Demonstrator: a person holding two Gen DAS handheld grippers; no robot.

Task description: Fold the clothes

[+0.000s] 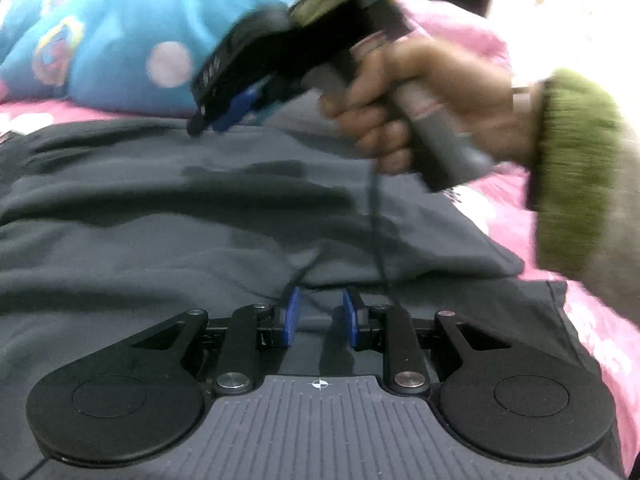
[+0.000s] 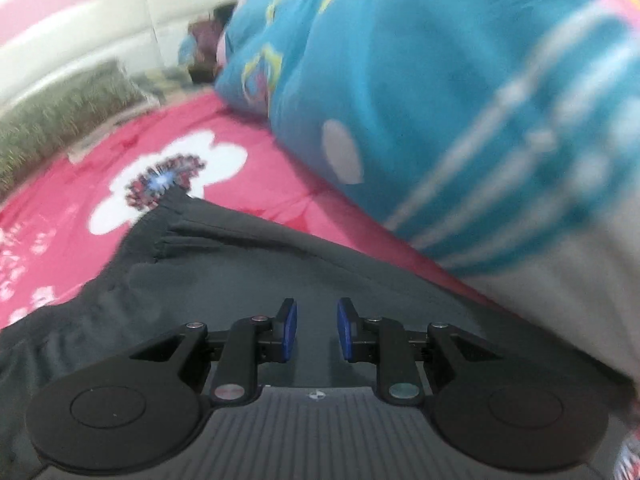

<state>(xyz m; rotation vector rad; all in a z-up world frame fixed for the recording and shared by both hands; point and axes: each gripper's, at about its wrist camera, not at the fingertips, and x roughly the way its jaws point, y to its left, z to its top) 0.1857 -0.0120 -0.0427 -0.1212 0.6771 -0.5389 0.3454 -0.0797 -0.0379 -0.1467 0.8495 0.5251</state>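
A dark grey garment lies spread and creased on a pink flowered bedsheet. My left gripper hovers low over its near part. The blue pads stand a little apart, with only cloth showing beneath the gap. In the left wrist view a hand holds my right gripper, blurred, with its tips at the garment's far edge. In the right wrist view that right gripper is open over the garment, with nothing between its pads. A ribbed cuff or hem lies at the cloth's far corner.
A bulky blue patterned quilt is heaped just behind the garment. A green-cuffed sleeve fills the right side. A thin cable hangs from the right gripper across the cloth. A greenish cushion lies against a white headboard.
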